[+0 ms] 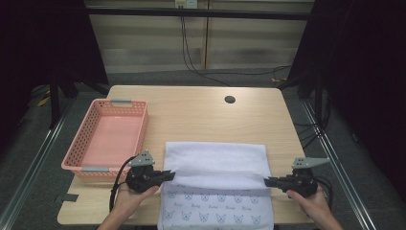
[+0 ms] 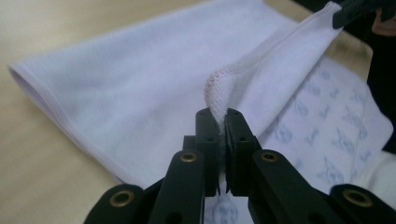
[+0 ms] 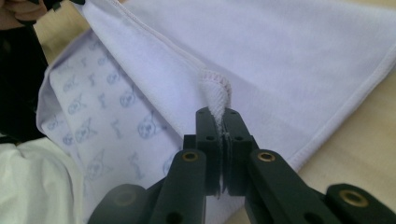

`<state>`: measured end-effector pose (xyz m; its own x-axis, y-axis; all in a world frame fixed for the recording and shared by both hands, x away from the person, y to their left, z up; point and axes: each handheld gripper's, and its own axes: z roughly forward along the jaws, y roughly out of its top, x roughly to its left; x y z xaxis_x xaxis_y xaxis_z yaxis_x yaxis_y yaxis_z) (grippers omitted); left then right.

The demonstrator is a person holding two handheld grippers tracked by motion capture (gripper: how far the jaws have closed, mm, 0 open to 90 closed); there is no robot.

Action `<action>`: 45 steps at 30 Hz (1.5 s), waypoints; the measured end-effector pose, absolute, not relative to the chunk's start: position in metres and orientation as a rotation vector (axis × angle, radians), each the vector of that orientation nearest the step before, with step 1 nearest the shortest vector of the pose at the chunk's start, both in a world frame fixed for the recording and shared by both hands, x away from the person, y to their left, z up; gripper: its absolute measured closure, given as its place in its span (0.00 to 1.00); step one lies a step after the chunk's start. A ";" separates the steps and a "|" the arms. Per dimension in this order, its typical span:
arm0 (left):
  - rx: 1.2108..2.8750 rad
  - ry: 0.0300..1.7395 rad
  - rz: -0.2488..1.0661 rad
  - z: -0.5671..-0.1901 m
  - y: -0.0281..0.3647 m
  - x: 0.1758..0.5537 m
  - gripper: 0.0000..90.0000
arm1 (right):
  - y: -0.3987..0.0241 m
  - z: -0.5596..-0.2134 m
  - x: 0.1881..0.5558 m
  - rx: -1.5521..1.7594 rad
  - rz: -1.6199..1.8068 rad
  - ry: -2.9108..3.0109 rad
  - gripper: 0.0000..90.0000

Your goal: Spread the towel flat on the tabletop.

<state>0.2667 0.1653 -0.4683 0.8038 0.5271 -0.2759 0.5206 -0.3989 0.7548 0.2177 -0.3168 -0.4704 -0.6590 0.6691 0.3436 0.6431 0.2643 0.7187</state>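
Note:
A white towel (image 1: 215,165) with small blue printed faces on its under side lies on the wooden table (image 1: 201,112), its far part folded back toward me. My left gripper (image 1: 168,175) is shut on the towel's left corner (image 2: 218,88), which stands up between the jaws. My right gripper (image 1: 267,182) is shut on the right corner (image 3: 216,91). Both corners are lifted a little off the table, and the folded edge stretches between them. The printed side (image 1: 215,211) lies flat near the table's front edge.
A pink plastic basket (image 1: 76,143) stands to the left of the towel, near my left gripper. A round cable hole (image 1: 230,99) sits toward the table's far edge. Bare wood lies beyond the towel.

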 end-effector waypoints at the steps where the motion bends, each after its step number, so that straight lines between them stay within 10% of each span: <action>1: 2.082 0.777 -0.010 -0.474 0.166 0.265 0.96 | -0.317 -0.473 0.217 1.296 1.374 2.481 0.97; 45: 2.153 0.907 0.103 -0.501 0.130 0.366 0.97 | -0.319 -0.498 0.294 1.412 1.108 2.427 0.98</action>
<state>0.3660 0.1299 -0.5010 0.7420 0.6367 -0.2099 0.5731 -0.4399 0.6914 0.2941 -0.3186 -0.4983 -0.5564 0.7945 0.2434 0.7045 0.2957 0.6452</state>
